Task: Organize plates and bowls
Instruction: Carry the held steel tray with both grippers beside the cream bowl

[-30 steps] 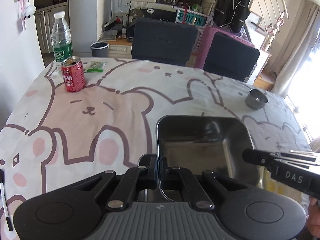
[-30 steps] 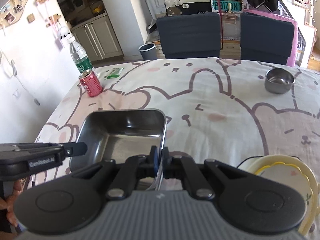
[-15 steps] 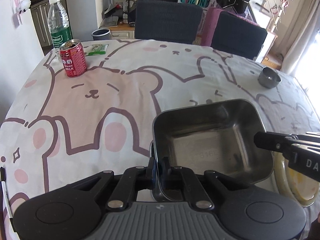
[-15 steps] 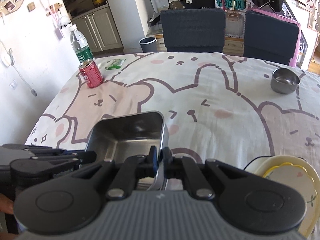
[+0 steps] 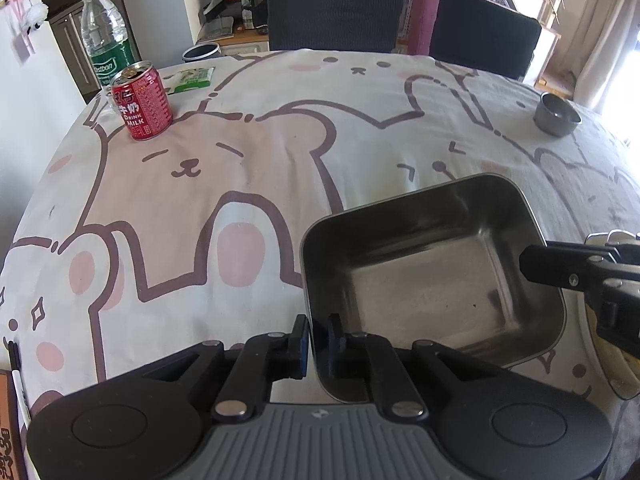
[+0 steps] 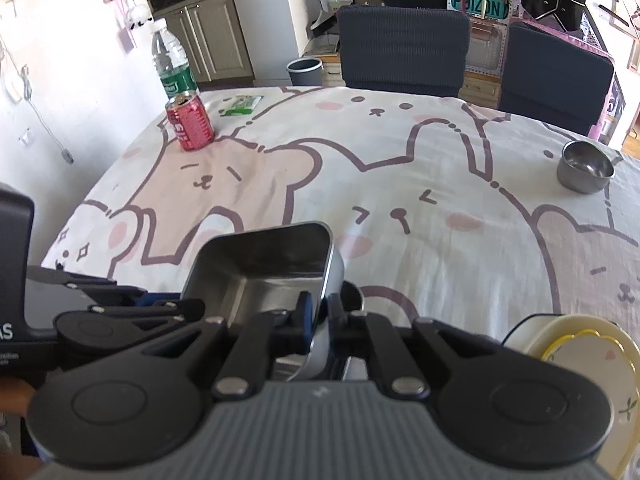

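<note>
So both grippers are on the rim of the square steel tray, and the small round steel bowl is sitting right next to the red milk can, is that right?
Not quite. Both grippers, left gripper and right gripper, do straddle the rim of the square steel tray, but the small round steel bowl sits alone at the far right of the table, well apart from the red milk can at the far left. The right wrist view shows it.

My left gripper [image 5: 318,346] & right gripper [image 6: 319,322]: black plastic linkage arms w/ silver rivets, round discs each side, ribbed grey centre plate, blue pads on jaws. Right unit's side has white lettering, partly cut off.
</note>
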